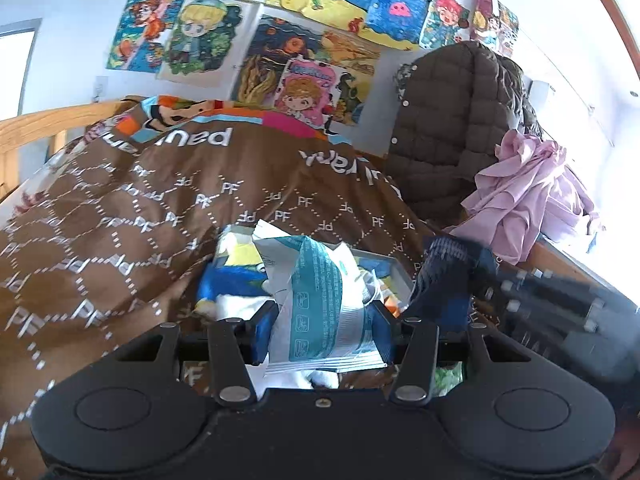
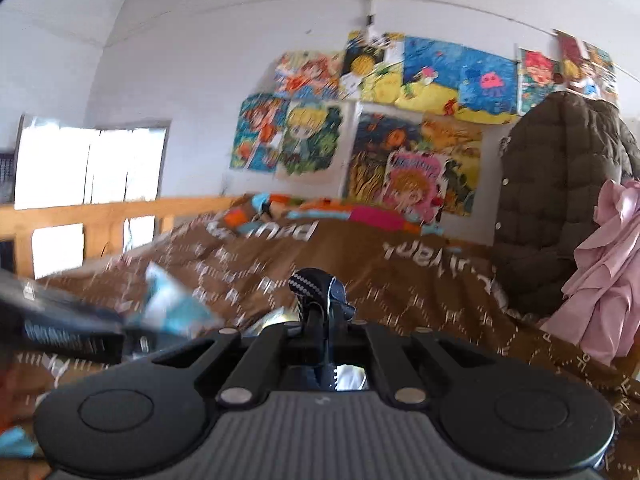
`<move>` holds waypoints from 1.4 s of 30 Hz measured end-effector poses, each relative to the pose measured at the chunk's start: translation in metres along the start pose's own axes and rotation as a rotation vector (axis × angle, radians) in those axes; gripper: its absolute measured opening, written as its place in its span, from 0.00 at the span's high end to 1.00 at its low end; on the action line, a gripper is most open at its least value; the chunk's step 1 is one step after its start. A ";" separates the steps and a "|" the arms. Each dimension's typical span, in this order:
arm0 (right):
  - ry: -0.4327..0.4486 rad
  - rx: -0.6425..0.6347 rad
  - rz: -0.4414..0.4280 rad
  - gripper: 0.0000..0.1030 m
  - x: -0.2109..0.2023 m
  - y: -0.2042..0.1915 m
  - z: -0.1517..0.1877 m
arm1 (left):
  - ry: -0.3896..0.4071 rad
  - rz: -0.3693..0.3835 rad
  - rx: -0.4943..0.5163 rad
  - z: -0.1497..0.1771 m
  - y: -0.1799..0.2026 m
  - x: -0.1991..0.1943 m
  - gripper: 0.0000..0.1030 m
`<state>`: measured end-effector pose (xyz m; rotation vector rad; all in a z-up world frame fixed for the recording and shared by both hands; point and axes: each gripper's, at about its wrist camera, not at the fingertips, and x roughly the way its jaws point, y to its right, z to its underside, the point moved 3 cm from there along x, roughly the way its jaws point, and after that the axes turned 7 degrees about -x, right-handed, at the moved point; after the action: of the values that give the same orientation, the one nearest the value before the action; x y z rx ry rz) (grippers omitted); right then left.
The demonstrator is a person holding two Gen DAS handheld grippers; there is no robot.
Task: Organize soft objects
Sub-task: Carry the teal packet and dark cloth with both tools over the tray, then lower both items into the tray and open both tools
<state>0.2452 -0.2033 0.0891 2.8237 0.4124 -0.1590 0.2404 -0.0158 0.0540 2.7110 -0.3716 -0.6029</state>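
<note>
My left gripper (image 1: 322,330) is shut on a crumpled white-and-teal soft pack (image 1: 320,300), held just above a grey box (image 1: 400,270) of soft items, among them a blue, yellow and white plush (image 1: 236,276). My right gripper (image 2: 320,300) has its jaws closed together with nothing visible between them; in the left wrist view it (image 1: 444,276) shows blurred just right of the box. In the right wrist view the teal pack (image 2: 172,304) and the left gripper (image 2: 60,320) appear blurred at the left.
A brown patterned quilt (image 1: 140,208) covers the bed. A wooden bed rail (image 1: 44,128) runs at the left. A brown puffer jacket (image 1: 452,120) and pink cloth (image 1: 528,192) hang at the right. Colourful posters (image 1: 280,20) cover the wall.
</note>
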 end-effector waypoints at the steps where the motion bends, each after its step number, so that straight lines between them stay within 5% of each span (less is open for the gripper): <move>1: 0.010 -0.001 0.005 0.98 0.007 0.007 0.000 | -0.002 0.002 0.002 -0.003 0.002 0.007 0.50; 13: 0.009 0.242 0.074 0.98 0.086 0.092 0.065 | 0.007 0.043 0.068 -0.033 0.030 0.141 0.50; 22: -0.099 0.530 0.019 0.95 0.118 0.139 0.115 | -0.012 0.070 0.157 -0.033 0.060 0.235 0.50; 32: -0.201 0.618 -0.036 0.88 0.135 0.143 0.132 | -0.117 0.006 0.155 -0.015 0.060 0.279 0.50; 42: -0.258 0.610 -0.010 0.66 0.135 0.142 0.135 | -0.183 -0.054 0.140 -0.009 0.051 0.283 0.50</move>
<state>0.4070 -0.3381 -0.0229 3.3208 0.3650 -0.7591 0.4832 -0.1500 -0.0209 2.8137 -0.4010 -0.8753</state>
